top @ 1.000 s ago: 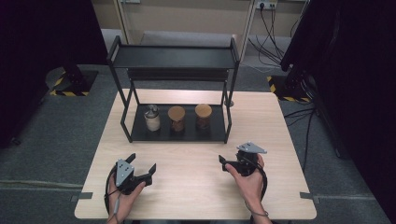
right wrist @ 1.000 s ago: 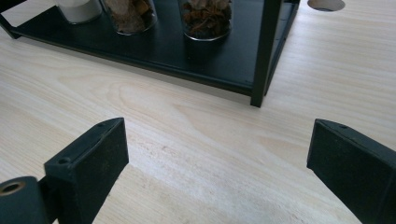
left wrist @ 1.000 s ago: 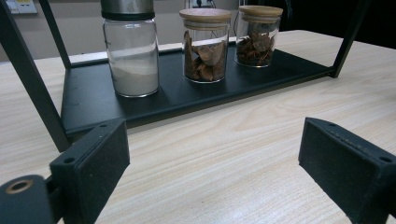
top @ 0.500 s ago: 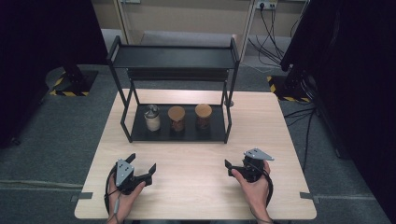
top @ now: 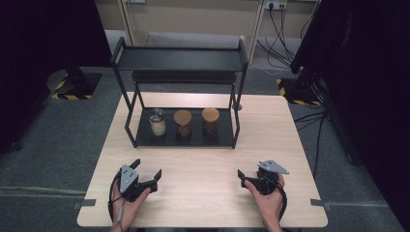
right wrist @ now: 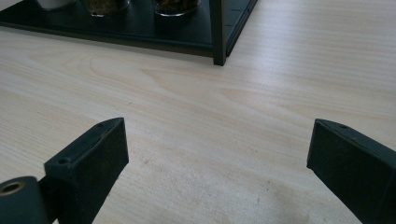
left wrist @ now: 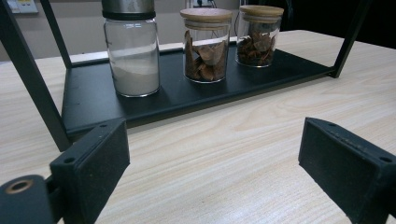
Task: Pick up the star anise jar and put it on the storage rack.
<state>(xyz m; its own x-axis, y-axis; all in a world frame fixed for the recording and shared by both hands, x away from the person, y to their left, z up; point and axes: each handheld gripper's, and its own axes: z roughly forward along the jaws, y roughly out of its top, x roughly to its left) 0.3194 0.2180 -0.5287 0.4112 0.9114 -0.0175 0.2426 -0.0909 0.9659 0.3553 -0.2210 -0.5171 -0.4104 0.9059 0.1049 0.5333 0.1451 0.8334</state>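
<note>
Wooden tabletop (top: 203, 193) lay bare between both grippers' wide, empty fingers (left wrist: 93, 163), with three jars (top: 183, 123) ahead, untouched on the rack (top: 145, 137).

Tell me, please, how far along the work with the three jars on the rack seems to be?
Nothing looks done: the white-powder jar and two wooden-lidded jars stand on the rack's lower shelf. The left gripper and right gripper are open, empty, over the table. All jar handling appears left.
</note>
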